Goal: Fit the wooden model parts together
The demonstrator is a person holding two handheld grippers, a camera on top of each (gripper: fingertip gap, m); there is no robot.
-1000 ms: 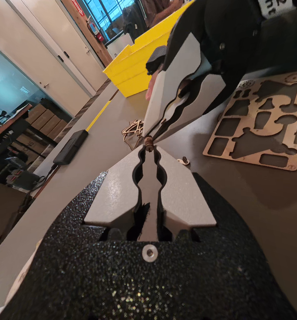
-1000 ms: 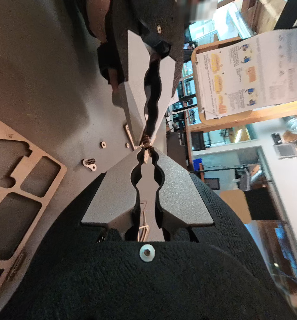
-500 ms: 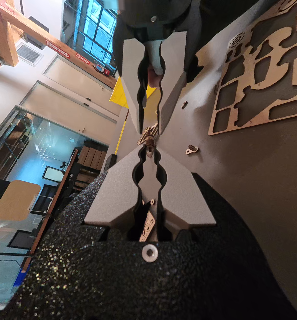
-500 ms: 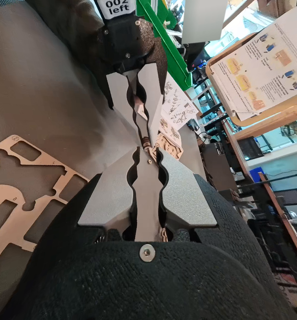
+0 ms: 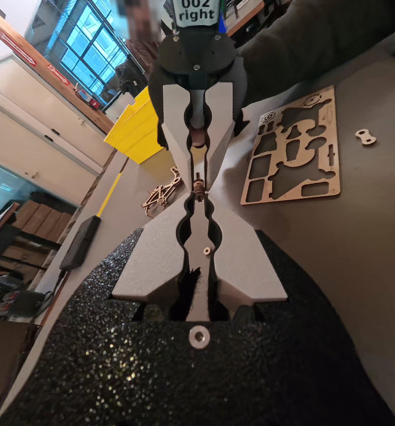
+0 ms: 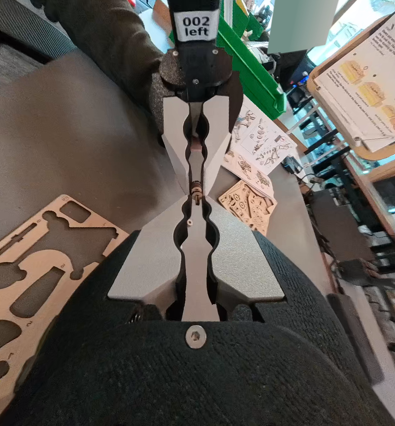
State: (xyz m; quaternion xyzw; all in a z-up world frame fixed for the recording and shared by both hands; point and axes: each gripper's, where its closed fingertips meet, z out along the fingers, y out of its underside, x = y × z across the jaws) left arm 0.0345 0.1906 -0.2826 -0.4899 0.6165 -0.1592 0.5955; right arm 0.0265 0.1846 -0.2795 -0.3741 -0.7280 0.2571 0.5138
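A small wooden axle with stacked discs (image 5: 198, 186) is pinched between both grippers, held tip to tip above the grey table (image 5: 330, 253). My left gripper (image 5: 199, 196) is shut on its near end. My right gripper (image 5: 198, 178) faces it head-on, and the axle's thin pin runs up between its fingers. In the right wrist view the same part (image 6: 196, 189) sits between my right gripper (image 6: 196, 198) and the left gripper (image 6: 196, 183). A part-built wooden frame (image 5: 162, 196) lies on the table behind.
A punched-out wooden sheet (image 5: 293, 147) (image 6: 30, 265) lies flat. A loose link piece (image 5: 365, 137) and a small washer (image 5: 207, 250) lie on the table. There are also a yellow bin (image 5: 134, 136), a black device (image 5: 81, 242), instruction pages (image 6: 258, 143), a parts sheet (image 6: 249, 207) and a green bin (image 6: 249, 69).
Both grippers have turned about the shared part and now face each other straight on. The wooden part stays pinched between their tips.
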